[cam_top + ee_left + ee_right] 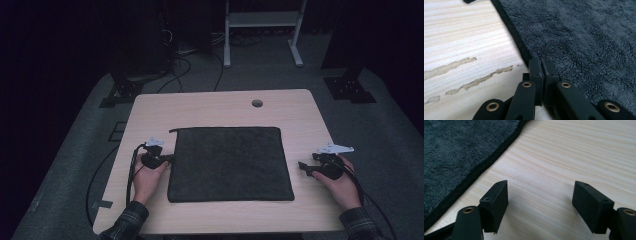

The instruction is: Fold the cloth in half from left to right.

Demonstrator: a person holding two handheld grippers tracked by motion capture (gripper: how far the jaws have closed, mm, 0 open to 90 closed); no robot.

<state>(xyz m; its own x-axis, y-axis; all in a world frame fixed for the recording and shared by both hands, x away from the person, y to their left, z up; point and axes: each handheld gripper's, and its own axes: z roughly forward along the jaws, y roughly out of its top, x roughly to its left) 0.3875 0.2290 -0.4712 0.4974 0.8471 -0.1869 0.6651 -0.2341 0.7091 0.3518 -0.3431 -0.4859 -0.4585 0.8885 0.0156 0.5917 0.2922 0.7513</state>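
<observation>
Both grippers are being held low over the table (220,107), one at each side of the towel (230,162). At the towel's left edge, about midway along it, the left gripper (169,159) is being gripped by the left hand (145,182), and its jaws are pressed together. In the left gripper view they are being shown meeting right at the dark hem (522,50), where the towel (584,42) meets the bare wood (461,37); whether the hem is actually being pinched between the pads cannot be told, since the tips are covering that spot. The right gripper (302,166) is being held by the right hand (342,187) near the table's right edge, just beside the towel's right edge and apart from it. Its jaws are standing wide with nothing between them, and in the right gripper view bare wood (564,157) is being seen in the gap, with the towel (456,152) and its hem lying off to one side.

The towel is lying flat and spread out, dark and roughly square, on the middle of the table, slightly nearer the front edge than the far one. A round hole (257,103) is being shown near the far edge, right of centre. Cables are trailing from both grippers toward the front edge.
</observation>
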